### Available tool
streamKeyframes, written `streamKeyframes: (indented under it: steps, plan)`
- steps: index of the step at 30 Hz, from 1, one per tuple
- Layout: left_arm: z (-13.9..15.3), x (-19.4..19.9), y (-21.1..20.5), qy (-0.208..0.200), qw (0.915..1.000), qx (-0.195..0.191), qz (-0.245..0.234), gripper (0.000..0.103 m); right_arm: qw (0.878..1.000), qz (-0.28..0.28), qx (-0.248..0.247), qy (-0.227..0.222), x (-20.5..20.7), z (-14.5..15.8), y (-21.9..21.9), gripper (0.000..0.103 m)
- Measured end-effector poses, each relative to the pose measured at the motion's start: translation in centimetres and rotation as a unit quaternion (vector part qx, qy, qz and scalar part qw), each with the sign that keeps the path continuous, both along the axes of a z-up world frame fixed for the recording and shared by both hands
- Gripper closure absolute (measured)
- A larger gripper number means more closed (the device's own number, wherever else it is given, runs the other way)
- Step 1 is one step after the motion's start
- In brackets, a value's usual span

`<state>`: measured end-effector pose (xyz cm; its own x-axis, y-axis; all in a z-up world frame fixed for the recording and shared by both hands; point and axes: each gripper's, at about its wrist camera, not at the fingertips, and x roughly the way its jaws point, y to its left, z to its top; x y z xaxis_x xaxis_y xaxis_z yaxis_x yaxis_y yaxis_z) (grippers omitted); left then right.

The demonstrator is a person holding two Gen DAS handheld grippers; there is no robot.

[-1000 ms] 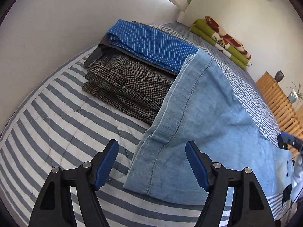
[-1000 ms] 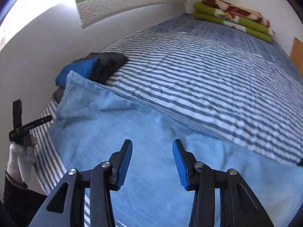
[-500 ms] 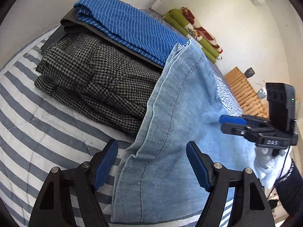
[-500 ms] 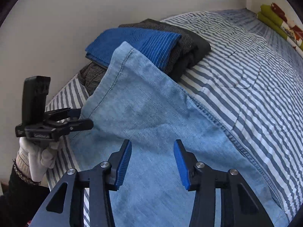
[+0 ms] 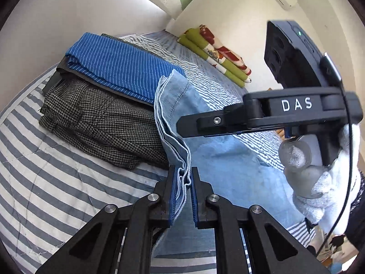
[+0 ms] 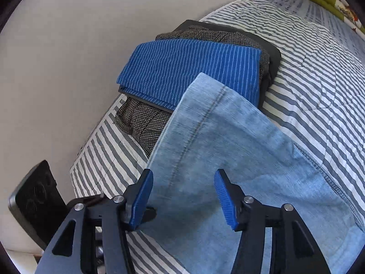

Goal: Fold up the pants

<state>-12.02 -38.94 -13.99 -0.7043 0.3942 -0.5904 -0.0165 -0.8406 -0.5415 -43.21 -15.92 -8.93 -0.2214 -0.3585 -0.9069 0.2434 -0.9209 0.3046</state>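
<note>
The light blue pants (image 6: 228, 141) lie on the striped bed (image 6: 319, 73), one end resting on a pile of folded clothes (image 6: 189, 68). The left hand-held gripper (image 5: 182, 196) is closing on the edge of the pants, and its pads pinch the layers. The right hand-held gripper (image 6: 184, 201) is opening above the pants and holds nothing.
</note>
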Motion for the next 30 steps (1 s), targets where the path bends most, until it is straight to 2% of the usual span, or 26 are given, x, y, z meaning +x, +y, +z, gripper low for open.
streamKeyframes:
  steps: [2,4,7,11,12,13,15,16,17,18,19,20,21,25,26,27,28,29,30]
  plan:
    - [-0.1,-0.3,0.1,-0.005,1.0,0.008,0.001,0.092,0.999,0.01,0.027,-0.022,-0.7,-0.3,-1.4,0.05]
    - [0.2,-0.2,0.7,-0.004,1.0,-0.008,-0.001,0.092,0.997,0.016,0.067,-0.037,-1.3,-1.1,-2.7,0.05]
    - [0.6,0.0,1.5,0.002,0.9998,-0.018,-0.01,0.092,0.993,0.015,0.096,-0.063,-2.2,-2.2,-3.7,0.05]
    - [0.6,0.0,3.1,0.006,0.9995,-0.021,-0.024,0.092,0.985,0.024,0.161,-0.064,-2.8,-3.4,-5.1,0.05]
    - [0.6,0.0,3.4,0.006,0.9994,-0.022,-0.025,0.092,0.982,0.025,0.176,-0.059,-2.9,-3.6,-5.2,0.053]
    - [0.6,0.1,3.7,0.006,0.9994,-0.022,-0.026,0.092,0.982,0.021,0.182,-0.055,-2.9,-3.5,-5.0,0.068]
    - [0.8,0.8,3.6,0.008,0.9992,-0.032,-0.025,0.091,0.984,0.004,0.167,-0.057,-2.8,-3.2,-3.6,0.088]
    - [0.9,1.1,3.9,0.01,0.9988,-0.045,-0.016,0.09,0.986,-0.003,0.154,-0.059,-2.8,-2.9,-2.7,0.094]
    - [0.9,1.4,4.2,0.012,0.998,-0.061,-0.013,0.08,0.988,-0.008,0.141,-0.058,-2.6,-2.6,-1.7,0.095]
    - [1.0,1.8,4.7,0.012,0.9967,-0.079,-0.012,0.058,0.989,-0.011,0.133,-0.056,-2.4,-2.3,-0.9,0.096]
    - [1.0,2.2,5.1,0.013,0.995,-0.098,-0.007,0.046,0.99,-0.015,0.128,-0.053,-2.2,-2.0,-0.1,0.096]
    - [1.0,2.6,5.5,0.018,0.9933,-0.114,-0.001,0.029,0.991,-0.018,0.127,-0.049,-1.9,-1.7,0.6,0.097]
    - [0.8,2.6,6.2,0.021,0.9923,-0.122,0.001,0.026,0.991,-0.022,0.124,-0.045,-1.7,-1.4,1.2,0.097]
    - [-0.5,3.0,5.9,-0.006,0.9903,-0.139,0.0,0.026,0.993,-0.041,0.103,-0.042,-1.2,-0.6,3.4,0.097]
    - [-0.5,2.9,5.7,-0.007,0.9906,-0.136,-0.004,0.027,0.993,-0.044,0.099,-0.042,-1.1,-0.5,3.7,0.097]
    - [-0.7,2.8,5.9,-0.007,0.991,-0.133,-0.011,0.032,0.993,-0.046,0.096,-0.042,-1.0,-0.4,3.7,0.097]
    - [-0.5,2.9,5.8,-0.004,0.9913,-0.13,-0.019,0.043,0.994,-0.048,0.095,-0.042,-1.4,-0.4,3.0,0.097]
    - [-0.3,3.3,5.4,-0.006,0.9913,-0.129,-0.026,0.078,0.994,-0.048,0.092,-0.042,-1.3,-0.4,3.4,0.097]
    - [-0.1,3.3,5.6,-0.009,0.9917,-0.126,-0.022,0.095,0.994,-0.048,0.089,-0.042,-1.2,-0.3,3.4,0.097]
